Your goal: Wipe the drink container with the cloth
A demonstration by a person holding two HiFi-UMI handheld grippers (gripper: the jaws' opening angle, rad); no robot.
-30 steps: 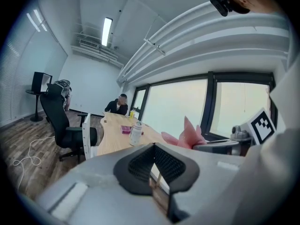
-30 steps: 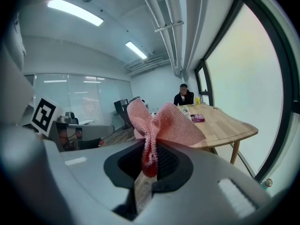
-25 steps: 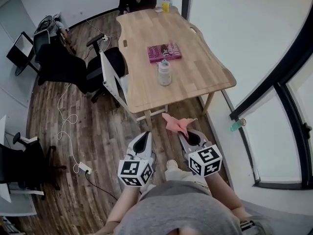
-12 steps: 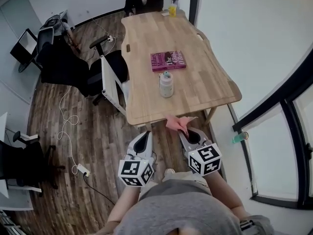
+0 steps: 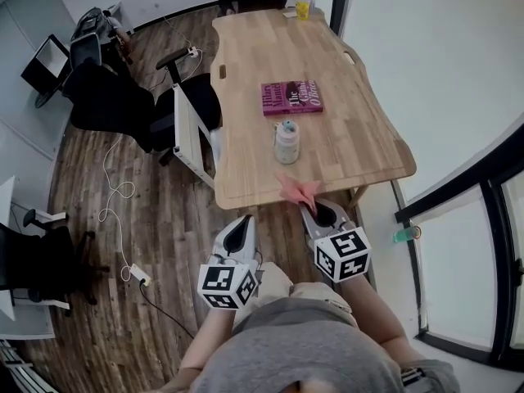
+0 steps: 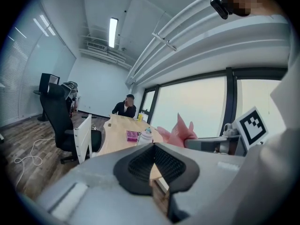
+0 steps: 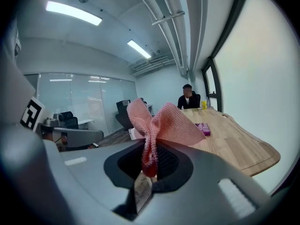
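Soft, even daylight pours in from the window [image 7: 253, 69] beside the bench [image 5: 344, 137], so shadows on the bench are faint. Ceiling strip lights [image 7: 73, 13] above it glare white. Both gripper views bow strongly and darken at the corners. The right gripper [image 7: 149, 161] body is blurred, while its cloth [image 7: 168, 123] looks crisp.

The drink container [image 5: 286, 142], a pale bottle with a bluish lid, stands upright on the counter [image 5: 246, 80] toward its near end, while the pink mesh cloth [image 7: 164, 123] is bunched and pinched between the right gripper's [image 7: 150, 165] jaws.
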